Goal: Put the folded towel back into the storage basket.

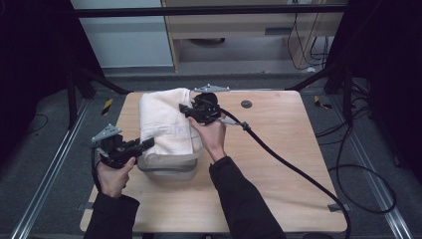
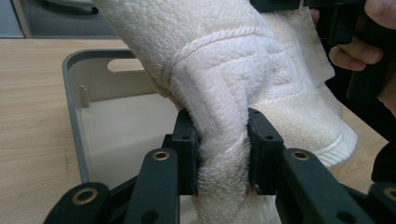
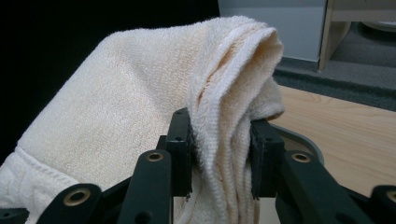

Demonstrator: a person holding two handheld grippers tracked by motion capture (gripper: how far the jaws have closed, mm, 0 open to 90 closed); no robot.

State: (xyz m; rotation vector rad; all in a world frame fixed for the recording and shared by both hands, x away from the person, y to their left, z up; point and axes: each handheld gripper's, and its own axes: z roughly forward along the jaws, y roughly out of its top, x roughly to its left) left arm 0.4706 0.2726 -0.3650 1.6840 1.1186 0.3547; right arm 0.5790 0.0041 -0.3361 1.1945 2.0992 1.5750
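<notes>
**Risk: towel snagging on the bin rim**

I hold the folded towel (image 1: 165,124) over the grey bin (image 1: 169,167) on the tabletop (image 1: 278,149), left gripper (image 2: 223,149) and right gripper (image 3: 220,154) jaws clamped on bunched edges. Uneven lowering could drape it over the rim.

One white towel (image 1: 165,122), one grey tub (image 1: 169,166), two claws, one wooden table (image 1: 278,149).

Folded white terry towel (image 1: 165,122), thick pile with a woven border band, stretched lengthwise from near to far over an open grey bin (image 1: 169,167). Bin sits left of centre on the bench, pale inside, with a slot handle in its wall. Towel's near end bunches into a pinched fold; its far end gathers in layered edges, held clear above the bin.
</notes>
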